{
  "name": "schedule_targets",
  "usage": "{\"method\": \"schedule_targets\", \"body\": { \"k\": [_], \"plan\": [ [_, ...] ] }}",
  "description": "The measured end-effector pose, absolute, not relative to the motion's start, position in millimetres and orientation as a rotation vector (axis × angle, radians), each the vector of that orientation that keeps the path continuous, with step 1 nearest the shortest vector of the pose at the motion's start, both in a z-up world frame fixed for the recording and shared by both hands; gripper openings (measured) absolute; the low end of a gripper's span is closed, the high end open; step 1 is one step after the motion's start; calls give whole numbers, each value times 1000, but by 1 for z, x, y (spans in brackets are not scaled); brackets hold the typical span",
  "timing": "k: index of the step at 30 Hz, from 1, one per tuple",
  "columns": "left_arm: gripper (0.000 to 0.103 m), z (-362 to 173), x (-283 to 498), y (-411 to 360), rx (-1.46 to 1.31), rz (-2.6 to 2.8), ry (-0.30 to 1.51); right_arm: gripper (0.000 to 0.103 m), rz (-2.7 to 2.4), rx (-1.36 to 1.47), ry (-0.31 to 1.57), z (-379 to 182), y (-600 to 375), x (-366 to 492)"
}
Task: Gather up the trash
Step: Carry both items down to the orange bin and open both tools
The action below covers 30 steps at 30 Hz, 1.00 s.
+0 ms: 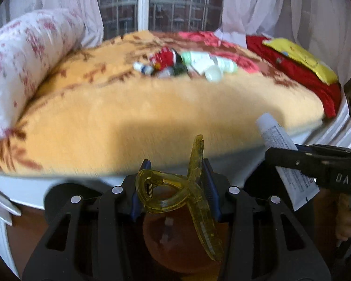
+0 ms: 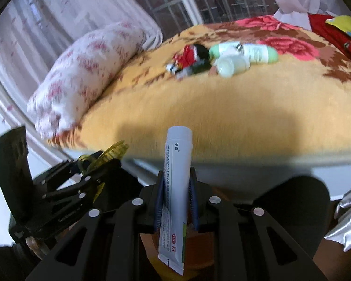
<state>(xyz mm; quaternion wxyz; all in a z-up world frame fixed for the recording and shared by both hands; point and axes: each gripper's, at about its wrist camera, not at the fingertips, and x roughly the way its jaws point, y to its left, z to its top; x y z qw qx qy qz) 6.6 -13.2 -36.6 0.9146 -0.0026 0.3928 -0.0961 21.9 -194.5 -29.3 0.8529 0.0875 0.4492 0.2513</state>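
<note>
My left gripper [image 1: 175,182] pinched a yellow hair claw [image 1: 187,192]; my right gripper [image 2: 175,199] clamped a white tube [image 2: 174,187]. Both hung off the near edge of the orange blanket [image 1: 152,107]. A pile of bottles and wrappers [image 2: 222,58] remained mid-blanket, uncollected. No bin seen.

The letters "DAS" stand in white on the black right gripper [image 1: 280,157]; the white tube [image 2: 175,187] bears small print, too blurred to read.
</note>
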Motion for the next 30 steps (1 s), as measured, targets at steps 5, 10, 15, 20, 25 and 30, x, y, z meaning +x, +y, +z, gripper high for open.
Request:
{"method": "schedule_targets", "body": {
  "k": [5, 10, 15, 20, 25, 30],
  "plan": [
    [43, -62, -6, -20, 1, -210, 882, 20, 543, 123, 1052, -65, -185, 3],
    [43, -91, 3, -24, 6, -182, 983, 20, 523, 89, 1137, -94, -179, 1],
    [43, -134, 23, -25, -2, -159, 1127, 20, 490, 90, 1201, -118, -172, 10],
    [43, -162, 35, -27, 11, -154, 1213, 20, 494, 82, 1260, -136, -166, 16],
    [43, -171, 40, -27, 15, -158, 1244, 21, 491, 73, 1314, -149, -160, 22],
    [55, -175, 48, -26, -5, -150, 1269, 33, 481, 68, 1333, -156, -161, 21]
  ]
}}
